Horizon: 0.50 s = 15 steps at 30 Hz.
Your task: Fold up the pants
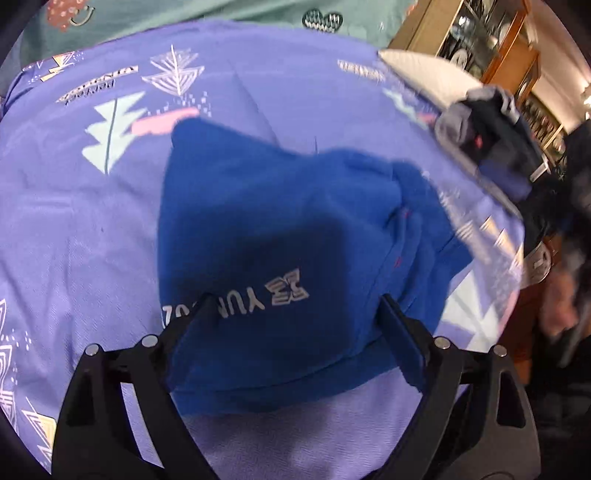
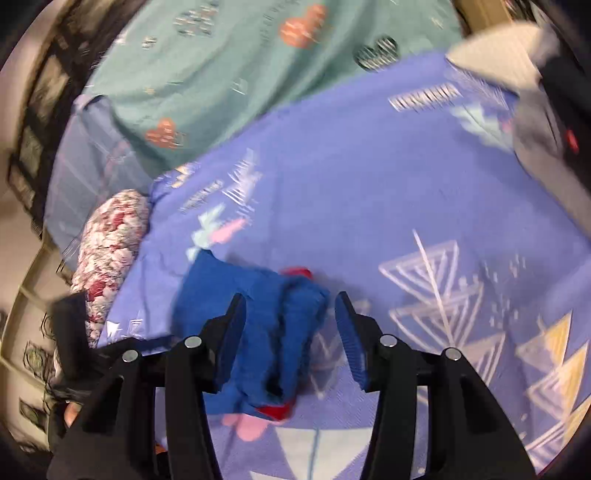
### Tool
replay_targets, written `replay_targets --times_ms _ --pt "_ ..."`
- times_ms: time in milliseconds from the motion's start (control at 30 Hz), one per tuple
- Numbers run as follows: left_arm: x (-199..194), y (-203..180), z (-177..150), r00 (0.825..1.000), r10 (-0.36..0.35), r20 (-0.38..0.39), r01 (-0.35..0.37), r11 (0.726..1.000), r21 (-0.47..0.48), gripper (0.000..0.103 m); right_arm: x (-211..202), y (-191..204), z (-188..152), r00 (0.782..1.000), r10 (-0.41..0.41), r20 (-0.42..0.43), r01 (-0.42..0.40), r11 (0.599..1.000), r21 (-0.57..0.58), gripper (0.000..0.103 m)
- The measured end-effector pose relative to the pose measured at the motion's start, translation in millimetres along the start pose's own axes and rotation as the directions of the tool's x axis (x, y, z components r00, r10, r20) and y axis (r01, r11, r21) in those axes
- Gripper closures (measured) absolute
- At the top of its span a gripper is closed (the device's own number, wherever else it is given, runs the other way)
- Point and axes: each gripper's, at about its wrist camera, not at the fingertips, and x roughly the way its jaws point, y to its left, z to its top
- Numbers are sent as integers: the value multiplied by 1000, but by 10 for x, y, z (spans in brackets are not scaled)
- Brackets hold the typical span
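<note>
One blue pants, two grippers.

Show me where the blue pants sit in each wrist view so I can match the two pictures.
Left wrist: the blue pants fill the centre, folded, printed lettering near the fingers, which stand open to either side.
Right wrist: the blue pants lie lower centre-left, bunched, between the open fingers, red trim showing.
Shared landmark: the purple patterned sheet under them, with the teal sheet beyond it.

Even indoor light, fisheye warping, motion blur at edges
</note>
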Motion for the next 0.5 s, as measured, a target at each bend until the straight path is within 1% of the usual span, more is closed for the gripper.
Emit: replay_targets --times_ms 33,67,100,133,167,200,233,267,300,367,433,500 --pt "31 -10 -25 1000 9 -4 -9 1000 6 12 89 125 70 996 86 -30 -87 996 -13 36" --pt "30 -7 -49 1000 12 -2 -12 1000 7 12 177 189 111 989 139 -56 -140 990 -11 32" --pt "13 6 -63 1000 10 3 -10 1000 2 12 315 248 148 980 176 -91 -177 984 -4 21" --pt "2 21 -75 1000 4 4 -4 1000 -4 12 512 282 163 973 186 -137 -187 982 7 12" --pt "-17 60 -96 1000 -9 8 9 1000 -22 12 712 252 144 970 159 -186 -157 987 25 11" --pt "-40 103 -114 1000 -18 11 18 999 -36 12 1008 141 77 957 92 -274 -81 995 50 11" --pt "-71 148 -163 999 -31 18 32 998 -49 12 1168 45 6 942 66 -330 -44 996 72 11" --pt "-102 188 -203 999 -38 19 39 998 -56 12 1196 10 -23 947 69 -313 -51 996 67 12" --pt "-121 236 -252 999 -46 23 48 997 -66 12 1165 77 -16 949 50 -312 -44 999 27 14" --pt "-191 303 -313 995 -87 52 91 993 -73 12 1084 250 52 951 14 -310 -20 1000 -17 14" --pt "-202 301 -324 994 -94 53 97 993 -65 12 994 555 164 955 75 -287 -100 992 -73 14" --pt "-189 246 -326 996 -74 48 76 996 -45 12 1076 938 318 952 116 -284 -161 977 -141 14"
